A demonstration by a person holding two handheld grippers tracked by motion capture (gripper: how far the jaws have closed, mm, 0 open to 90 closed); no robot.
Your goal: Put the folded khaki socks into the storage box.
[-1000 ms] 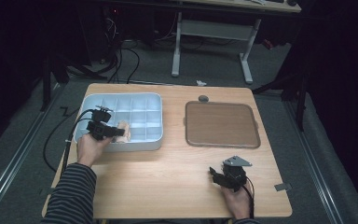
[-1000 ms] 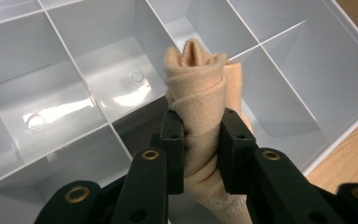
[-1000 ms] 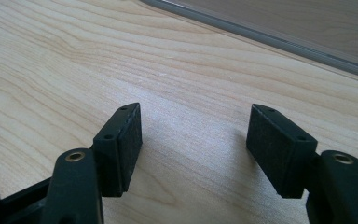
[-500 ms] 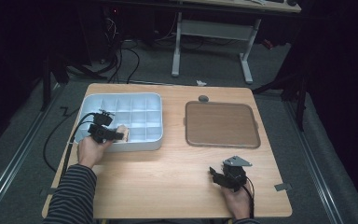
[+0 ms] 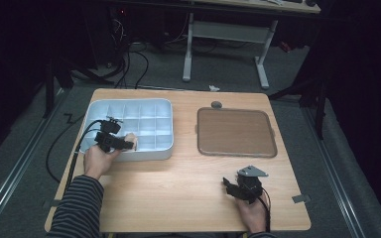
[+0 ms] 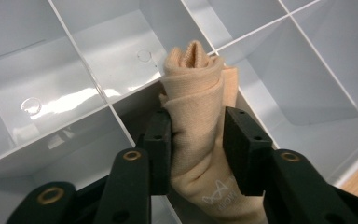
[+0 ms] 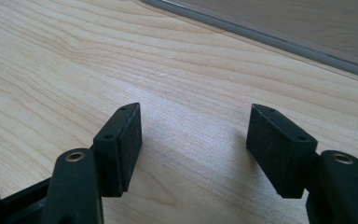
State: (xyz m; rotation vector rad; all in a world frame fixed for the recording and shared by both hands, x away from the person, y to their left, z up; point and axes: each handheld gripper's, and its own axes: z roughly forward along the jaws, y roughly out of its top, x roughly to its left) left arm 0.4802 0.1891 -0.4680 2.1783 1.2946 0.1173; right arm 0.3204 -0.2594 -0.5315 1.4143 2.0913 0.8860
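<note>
From the high view, the left gripper (image 5: 121,143) reaches over the near wall of the pale blue divided tray (image 5: 164,105), and a bit of peach cloth (image 5: 130,142) peeks out right at its tips. Off to its far side, across bare tabletop, the right gripper (image 5: 233,187) rests low on the wooden table (image 5: 178,183), with the brown flat tray (image 5: 236,132) beyond it holding nothing.

Over to the left gripper view — the rolled peach cloth (image 6: 198,116) stands in a compartment straight ahead, between the two black pads. The jaws have just been opening; the left pad looks at most in light contact and the right one shows a sliver of gap, so this reads as a release, not a clamp. The placing looks done — the cloth is down among the dividers and only the withdrawal is left.

Right gripper view now: jaws spread wide over bare wood grain, nothing between them, with the brown tray's rim (image 7: 279,39) ahead. No further cloth is in sight to fetch.
</note>
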